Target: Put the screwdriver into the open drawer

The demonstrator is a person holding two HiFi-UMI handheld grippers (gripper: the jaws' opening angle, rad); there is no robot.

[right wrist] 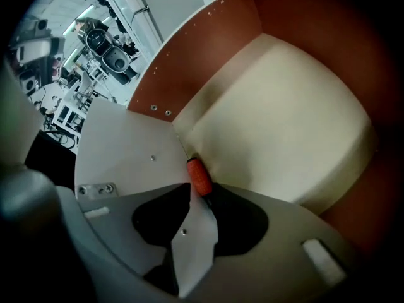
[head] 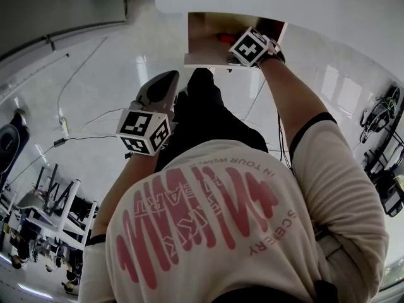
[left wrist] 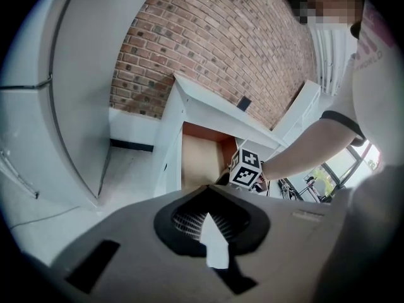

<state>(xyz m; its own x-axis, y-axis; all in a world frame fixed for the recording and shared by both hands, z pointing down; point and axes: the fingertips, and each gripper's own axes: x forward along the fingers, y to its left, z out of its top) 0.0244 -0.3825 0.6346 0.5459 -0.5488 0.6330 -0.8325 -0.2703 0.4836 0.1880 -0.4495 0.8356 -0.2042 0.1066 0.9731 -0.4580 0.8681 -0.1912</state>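
Above a glossy white floor [head: 113, 62], the right gripper [right wrist: 192, 216] reaches into the far open tan-bottomed wooden drawer [right wrist: 284, 125], clenched on the orange-handled screwdriver [right wrist: 199, 175], while the left gripper [left wrist: 213, 245] hangs nearer, closed on nothing.

A: What sits between the jaws of the right gripper [right wrist: 197, 208]?
B: The screwdriver [right wrist: 199, 175], clamped; its orange handle projects beyond the jaw tips.
A: And the surroundings?
B: The drawer [right wrist: 208, 62]: red-brown walls, cream floor.
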